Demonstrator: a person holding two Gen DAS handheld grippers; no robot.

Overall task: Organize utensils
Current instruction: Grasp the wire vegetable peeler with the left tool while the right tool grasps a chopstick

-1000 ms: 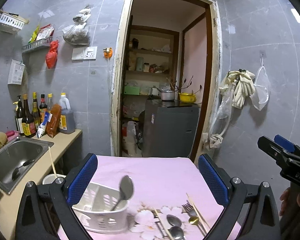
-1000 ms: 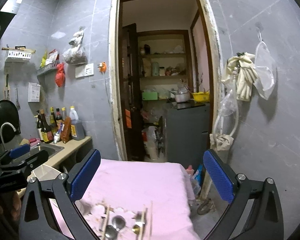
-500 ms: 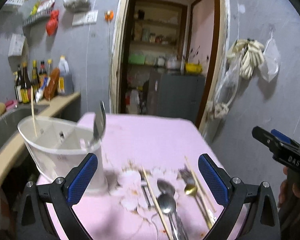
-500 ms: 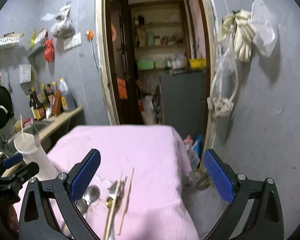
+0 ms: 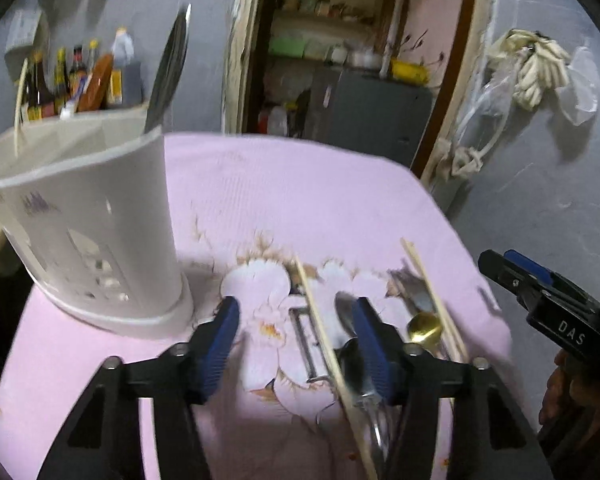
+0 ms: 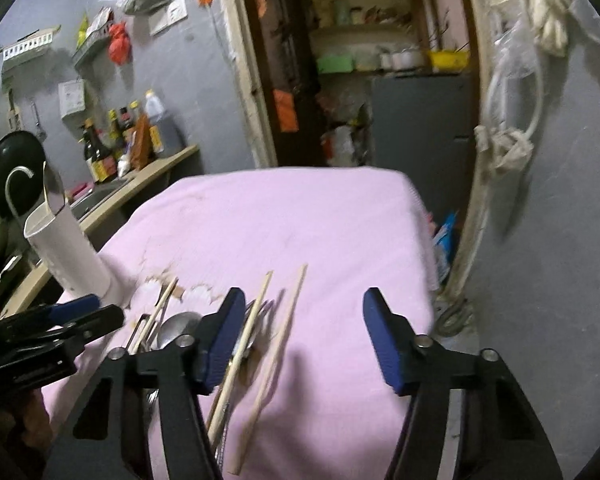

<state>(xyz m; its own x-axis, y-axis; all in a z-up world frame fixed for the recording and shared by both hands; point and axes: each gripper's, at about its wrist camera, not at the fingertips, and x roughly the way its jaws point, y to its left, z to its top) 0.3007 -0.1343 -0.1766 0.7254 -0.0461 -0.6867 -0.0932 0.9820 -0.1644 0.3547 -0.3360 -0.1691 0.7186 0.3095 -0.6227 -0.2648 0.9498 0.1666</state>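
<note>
Gold spoon [image 5: 423,327] shows only in left gripper's [image 5: 296,334] view.

Tablecloth [image 5: 308,184]: matt pink woven cloth, printed flowers. Utensil holder [image 5: 88,216]: smooth white plastic, perforated. Spoons [image 5: 350,352]: polished metal; 1 gold-toned spoon [image 5: 424,326], glossy. Chopsticks [image 6: 278,344]: pale bare wood. Gripper pads [image 6: 380,336]: ribbed blue, on matt black arms.

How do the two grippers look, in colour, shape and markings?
Both are alike. The left gripper and the right gripper have black angular frames with triangular cut-outs and silver bolts. Each finger carries a blue ribbed pad. Seen from the side, the right gripper's black body bears white letters "DAS".
</note>
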